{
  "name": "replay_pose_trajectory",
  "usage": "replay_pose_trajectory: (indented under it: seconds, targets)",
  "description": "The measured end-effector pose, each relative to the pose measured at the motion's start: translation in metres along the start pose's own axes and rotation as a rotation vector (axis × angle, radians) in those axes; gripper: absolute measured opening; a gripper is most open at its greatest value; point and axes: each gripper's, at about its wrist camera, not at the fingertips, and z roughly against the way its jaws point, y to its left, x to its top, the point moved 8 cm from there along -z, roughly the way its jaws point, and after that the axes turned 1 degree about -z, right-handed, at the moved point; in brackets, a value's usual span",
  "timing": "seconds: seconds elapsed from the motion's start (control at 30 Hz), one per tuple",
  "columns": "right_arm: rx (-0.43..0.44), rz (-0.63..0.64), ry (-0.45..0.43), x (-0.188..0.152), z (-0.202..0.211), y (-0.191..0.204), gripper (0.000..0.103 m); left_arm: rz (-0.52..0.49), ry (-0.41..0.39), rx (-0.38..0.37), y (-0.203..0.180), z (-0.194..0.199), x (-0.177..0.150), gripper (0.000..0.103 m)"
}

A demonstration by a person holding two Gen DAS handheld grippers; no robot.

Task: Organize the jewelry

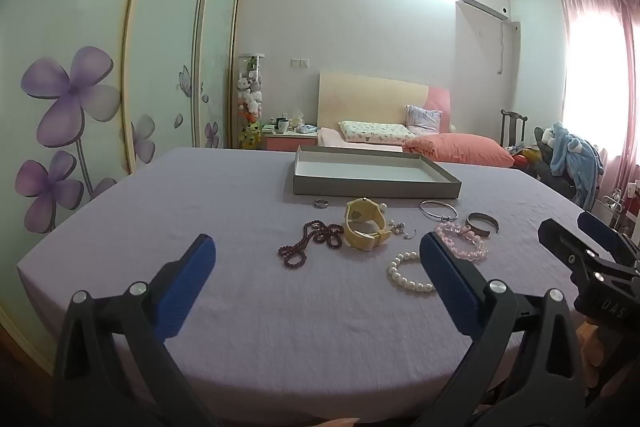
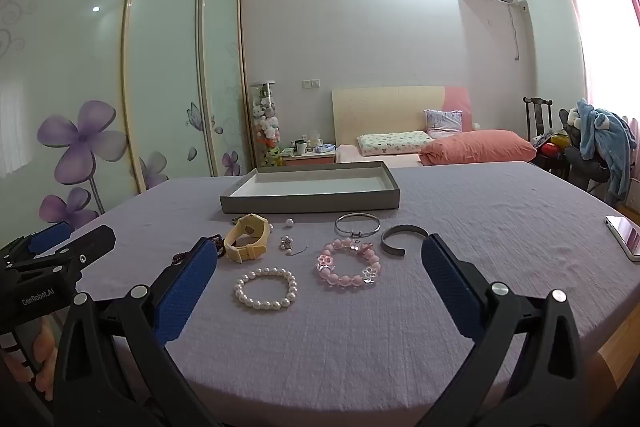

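the jewelry lies in a loose bunch on the purple cloth, just in front of the gray tray (image 2: 310, 203), and the tray has nothing in it yet. there is a white pearl bracelet (image 2: 266, 288) closest to the grippers, a pink bead bracelet (image 2: 349, 264) right beside it, a yellow watch (image 2: 246, 238) standing on its strap, a dark red bead necklace (image 1: 310, 241) curled up on the left side, a thin silver bangle (image 2: 357, 225), a dark open cuff (image 2: 402, 239), a small ring (image 1: 321, 203) near the tray wall, and some tiny earrings (image 2: 290, 245) in the middle. i think the tray sits so near because each piece is meant to go into it. the left gripper (image 1: 318, 267) hangs over the near part of the table, its fingers wide apart and holding nothing. the right gripper (image 2: 320, 269) is the same, fingers wide apart and empty, pointing at the two bead bracelets. both look ready for a first pick, and no piece has been put away yet. a phone (image 2: 624, 237) lies far off at the right edge of the table (image 2: 500, 195), well away from the jewelry.
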Motion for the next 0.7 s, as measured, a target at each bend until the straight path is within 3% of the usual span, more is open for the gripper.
replay_pose_trajectory:
  seconds: [0.7]
  targets:
    - [-0.004, 0.008, 0.003, -0.0013, -0.0002, -0.0002, 0.101, 0.006, 0.003, 0.001, 0.0005, -0.0002, -0.0001, 0.099]
